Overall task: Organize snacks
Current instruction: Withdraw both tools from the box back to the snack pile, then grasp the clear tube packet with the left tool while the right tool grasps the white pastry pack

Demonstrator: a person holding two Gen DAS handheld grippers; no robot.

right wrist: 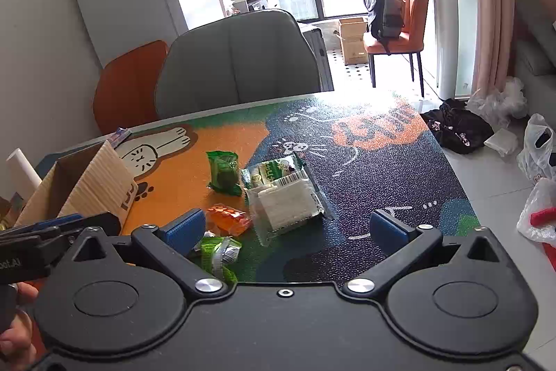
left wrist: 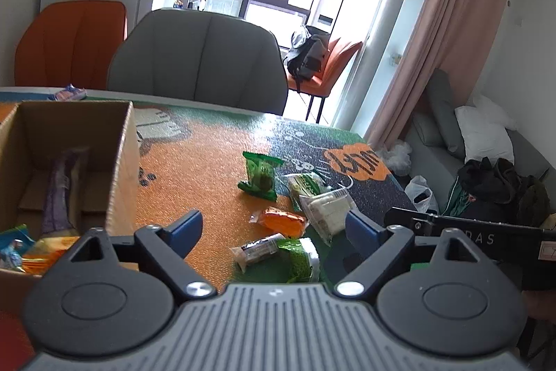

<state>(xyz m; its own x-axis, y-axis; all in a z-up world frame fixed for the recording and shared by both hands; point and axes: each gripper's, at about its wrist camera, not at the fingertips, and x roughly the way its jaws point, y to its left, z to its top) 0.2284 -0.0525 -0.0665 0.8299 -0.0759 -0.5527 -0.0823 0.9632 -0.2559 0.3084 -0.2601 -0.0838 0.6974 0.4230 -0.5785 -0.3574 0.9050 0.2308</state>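
Note:
Several wrapped snacks lie in a loose pile on the patterned table mat. They include a green packet (left wrist: 260, 175) (right wrist: 225, 172), an orange packet (left wrist: 282, 220) (right wrist: 227, 218), a clear-wrapped white snack (left wrist: 328, 209) (right wrist: 286, 204), a green-and-white packet (left wrist: 300, 258) (right wrist: 217, 254) and a dark bar (left wrist: 259, 248). A cardboard box (left wrist: 120, 162) (right wrist: 93, 183) at the left holds a purple packet (left wrist: 59, 193) and other snacks. My left gripper (left wrist: 274, 228) is open and empty, just short of the pile. My right gripper (right wrist: 290, 228) is open and empty, over the pile's near side.
A grey chair (left wrist: 198, 65) (right wrist: 239, 61) and an orange chair (left wrist: 69, 40) stand behind the table. A blue-wrapped snack (left wrist: 67, 93) lies at the far edge. The table's right edge (right wrist: 462, 183) drops to a floor with bags. The right gripper's body (left wrist: 486, 232) is beside my left one.

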